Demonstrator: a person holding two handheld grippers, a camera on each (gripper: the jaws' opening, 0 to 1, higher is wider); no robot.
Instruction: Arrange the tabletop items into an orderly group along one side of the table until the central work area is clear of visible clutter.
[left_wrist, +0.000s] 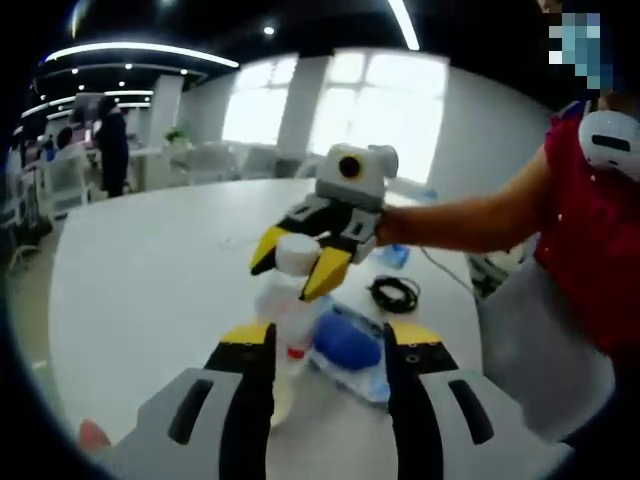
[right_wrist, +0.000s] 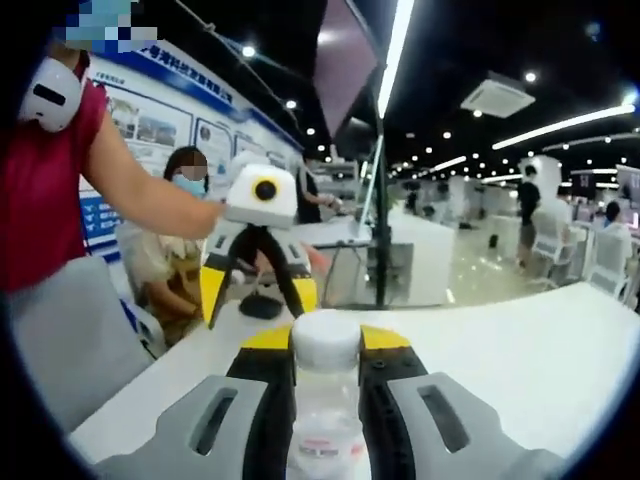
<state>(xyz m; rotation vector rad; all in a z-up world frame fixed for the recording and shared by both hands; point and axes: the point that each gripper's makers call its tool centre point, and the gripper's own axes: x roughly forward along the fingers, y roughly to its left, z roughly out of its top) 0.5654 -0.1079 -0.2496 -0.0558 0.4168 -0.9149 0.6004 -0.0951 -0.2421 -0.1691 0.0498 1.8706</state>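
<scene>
A clear plastic bottle (left_wrist: 290, 318) with a white cap and a red label stands upright over the white table (left_wrist: 150, 290). My right gripper (left_wrist: 298, 262) comes in from the right and is shut on the bottle's neck just under the cap. In the right gripper view the bottle (right_wrist: 325, 400) sits between that gripper's (right_wrist: 325, 345) jaws. My left gripper (left_wrist: 330, 345) is open, its jaws on either side of the bottle's lower part and a blue packet (left_wrist: 346, 347) without touching them. It also hangs open (right_wrist: 258, 295) beyond the bottle in the right gripper view.
A coiled black cable (left_wrist: 393, 292) and a small blue item (left_wrist: 393, 257) lie on the table behind the packet. The person holding the grippers stands at the table's right edge. A seated person (right_wrist: 180, 240) and other tables are in the background.
</scene>
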